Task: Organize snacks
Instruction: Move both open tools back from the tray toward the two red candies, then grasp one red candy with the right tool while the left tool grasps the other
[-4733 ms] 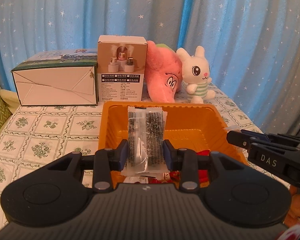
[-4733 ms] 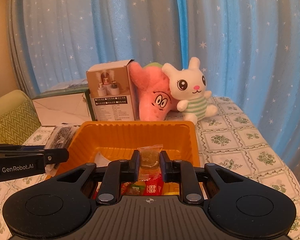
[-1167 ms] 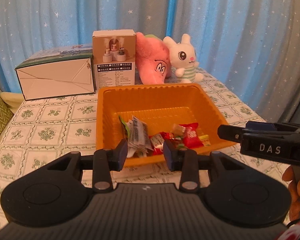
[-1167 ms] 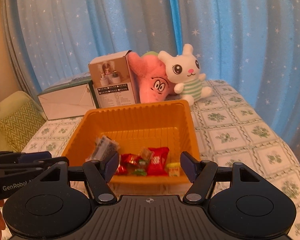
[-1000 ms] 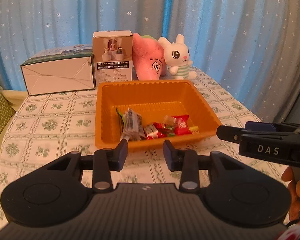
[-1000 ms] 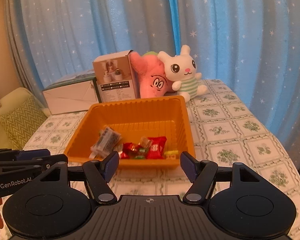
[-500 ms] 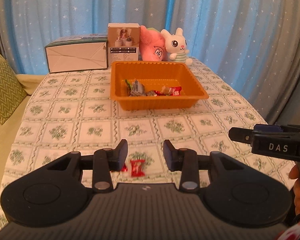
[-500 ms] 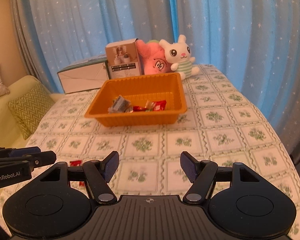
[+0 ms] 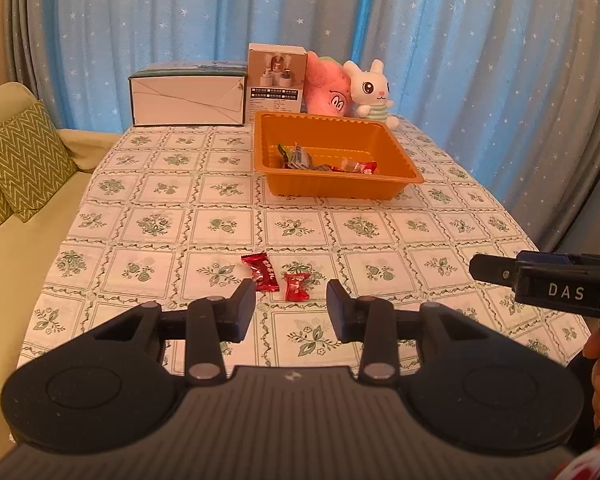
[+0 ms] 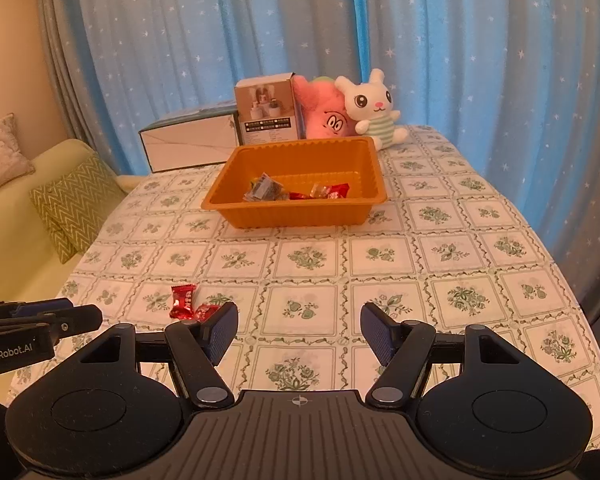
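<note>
An orange tray (image 9: 340,188) (image 10: 300,214) stands on the far half of the table and holds several wrapped snacks (image 9: 324,162) (image 10: 296,191). Two red wrapped candies lie on the tablecloth near the front: a longer one (image 9: 260,272) (image 10: 183,300) and a smaller one (image 9: 296,286) (image 10: 205,312). My left gripper (image 9: 290,310) is open and empty, just short of the two candies. My right gripper (image 10: 298,330) is open wide and empty, to the right of the candies; its left finger hides part of the smaller one.
At the table's back stand a white flat box (image 9: 188,96), a tall printed carton (image 9: 276,78), a pink plush (image 9: 326,92) and a white bunny plush (image 9: 370,92). A sofa with a green zigzag cushion (image 9: 20,164) is left. Blue star curtains hang behind.
Both grippers let their snacks go into the tray, opened, and pulled back toward the table's front edge. The two red candies on the cloth have come into view.
</note>
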Demonstrator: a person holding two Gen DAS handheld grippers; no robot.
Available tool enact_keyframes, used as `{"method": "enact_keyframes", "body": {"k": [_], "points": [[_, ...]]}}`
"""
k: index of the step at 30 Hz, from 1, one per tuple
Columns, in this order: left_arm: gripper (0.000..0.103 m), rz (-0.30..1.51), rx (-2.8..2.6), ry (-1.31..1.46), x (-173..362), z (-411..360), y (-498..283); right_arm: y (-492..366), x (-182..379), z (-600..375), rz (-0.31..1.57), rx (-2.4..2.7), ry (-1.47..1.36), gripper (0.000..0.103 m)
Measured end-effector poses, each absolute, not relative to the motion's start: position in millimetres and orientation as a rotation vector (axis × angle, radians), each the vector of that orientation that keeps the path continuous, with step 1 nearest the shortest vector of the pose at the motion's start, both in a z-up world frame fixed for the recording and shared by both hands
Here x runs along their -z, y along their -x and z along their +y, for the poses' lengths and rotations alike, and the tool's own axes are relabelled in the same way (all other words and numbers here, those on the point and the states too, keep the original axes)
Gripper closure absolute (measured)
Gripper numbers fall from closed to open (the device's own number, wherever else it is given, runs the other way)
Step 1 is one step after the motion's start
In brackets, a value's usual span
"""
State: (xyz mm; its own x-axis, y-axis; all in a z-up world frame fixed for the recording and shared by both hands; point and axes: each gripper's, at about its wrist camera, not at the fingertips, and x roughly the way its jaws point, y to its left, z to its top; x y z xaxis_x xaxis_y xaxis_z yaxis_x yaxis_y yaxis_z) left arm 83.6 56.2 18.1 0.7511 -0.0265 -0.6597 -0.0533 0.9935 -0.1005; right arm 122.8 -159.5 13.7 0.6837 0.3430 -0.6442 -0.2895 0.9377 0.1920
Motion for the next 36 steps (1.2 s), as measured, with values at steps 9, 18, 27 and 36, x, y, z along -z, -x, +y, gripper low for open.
{"method": "enact_keyframes", "body": {"k": [9,18,27,36], "points": [[0.068,0.729,-0.041,0.103,-18,62,-77,-117,-12,-153,0.743,-0.375,-0.074,0.035],[0.068,0.742,-0.068,0.109,-12,68,-79,-119,-3,-153,0.747,-0.378,-0.091,0.035],[0.068,0.762,-0.089,0.108,2,80,-94,-125,17,-136,0.756,-0.414,-0.094,0.035],[0.068,0.785,-0.109,0.109,20,100,-120,-144,40,-101,0.769,-0.464,-0.084,0.036]]}}
